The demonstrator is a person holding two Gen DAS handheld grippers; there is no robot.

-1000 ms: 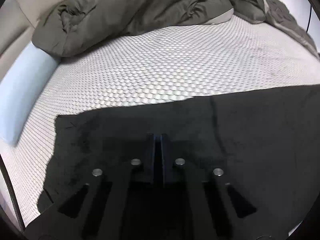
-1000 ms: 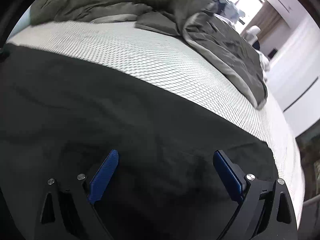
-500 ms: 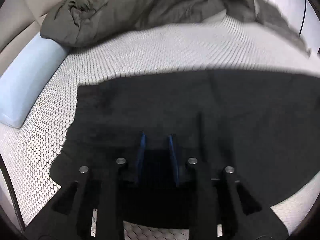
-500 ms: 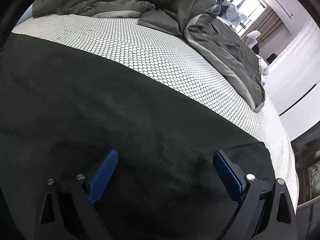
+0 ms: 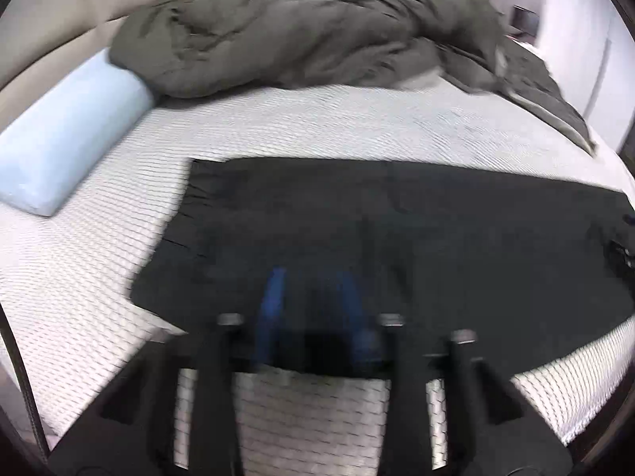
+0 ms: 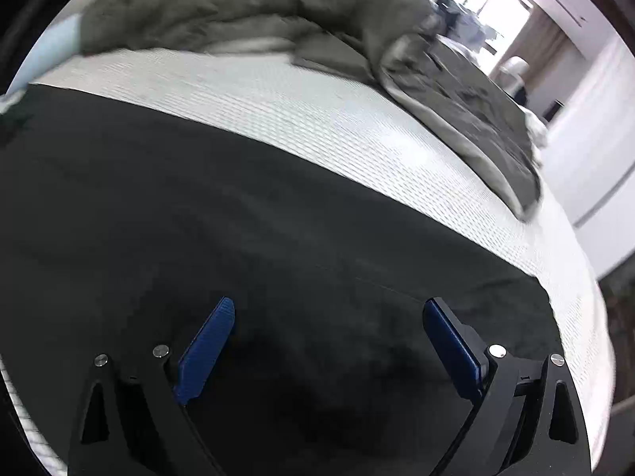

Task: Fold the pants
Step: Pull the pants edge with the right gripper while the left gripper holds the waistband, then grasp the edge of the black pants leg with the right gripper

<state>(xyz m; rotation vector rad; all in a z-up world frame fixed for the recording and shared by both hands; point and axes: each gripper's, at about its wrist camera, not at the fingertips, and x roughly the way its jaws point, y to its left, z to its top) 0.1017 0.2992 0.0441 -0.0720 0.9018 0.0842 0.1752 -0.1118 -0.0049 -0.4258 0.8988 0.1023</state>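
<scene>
The left gripper [image 5: 313, 277] tilts down over the near edge of the black pants [image 5: 397, 230], its blue jaws partly apart and just been opening, with nothing pinched between them. The right gripper [image 6: 329, 309] hangs jaws spread wide above the pants [image 6: 238, 238], gripping nothing. The pants lie flat across the white bed [image 5: 337, 127]. Beyond them sit a pale blue pillow [image 5: 67, 142] at the left and a rumpled grey-green duvet [image 5: 301, 27] at the far side.
</scene>
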